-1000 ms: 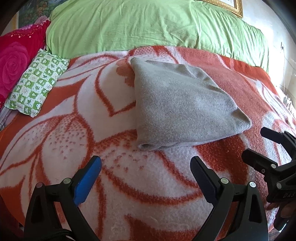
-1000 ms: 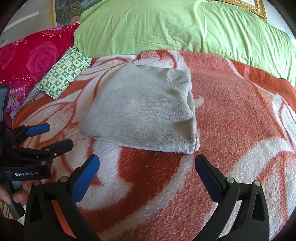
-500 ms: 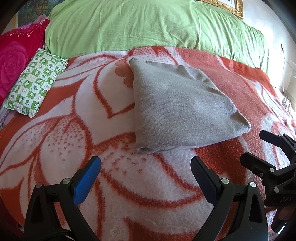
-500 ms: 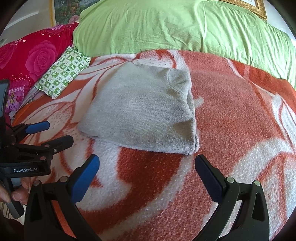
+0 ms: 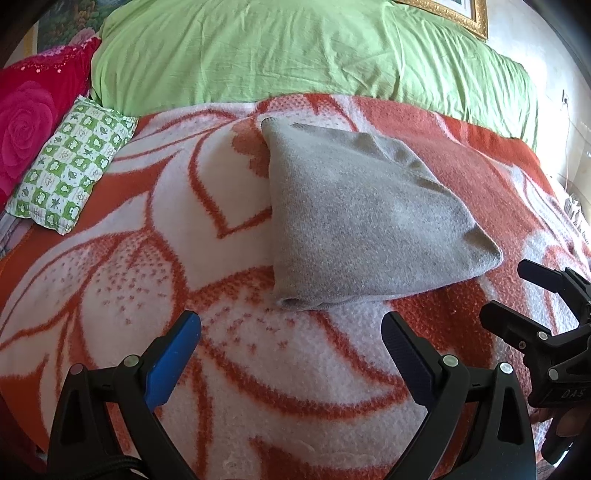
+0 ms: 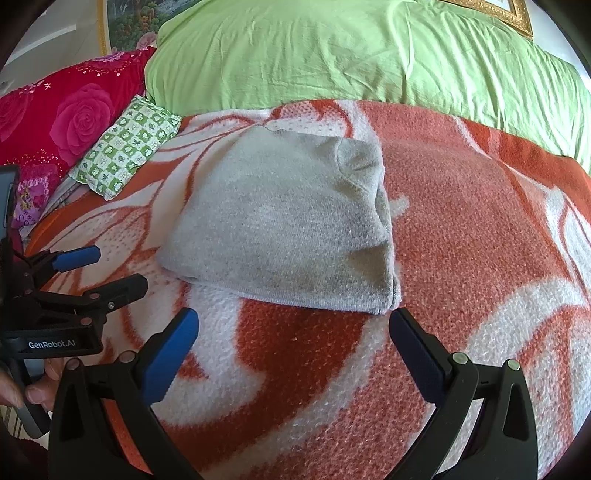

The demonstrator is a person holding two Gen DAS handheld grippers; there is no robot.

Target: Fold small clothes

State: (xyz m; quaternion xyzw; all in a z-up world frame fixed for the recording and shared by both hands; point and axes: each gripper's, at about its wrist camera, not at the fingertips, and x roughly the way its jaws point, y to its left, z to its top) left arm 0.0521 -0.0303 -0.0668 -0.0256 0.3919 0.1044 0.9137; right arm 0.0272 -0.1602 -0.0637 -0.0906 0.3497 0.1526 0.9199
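A grey knitted garment (image 5: 362,221) lies folded into a compact block on the orange-and-white flowered blanket (image 5: 147,258); it also shows in the right wrist view (image 6: 288,229). My left gripper (image 5: 291,332) is open and empty, just short of the garment's near left corner. My right gripper (image 6: 293,328) is open and empty, just short of the garment's near edge, its right finger beside the near right corner. Each gripper shows in the other's view, the right one (image 5: 517,291) at the right edge, the left one (image 6: 110,269) at the left edge.
A green quilt (image 5: 295,48) lies across the far side of the bed. A small green-and-white checked pillow (image 5: 74,162) and a red rose-patterned pillow (image 5: 26,122) lie at the far left. A gilt picture frame (image 5: 454,14) hangs behind.
Both grippers have shifted only slightly; the garment sits a little higher in the left wrist view. The garment has not moved and both grippers have stayed open.
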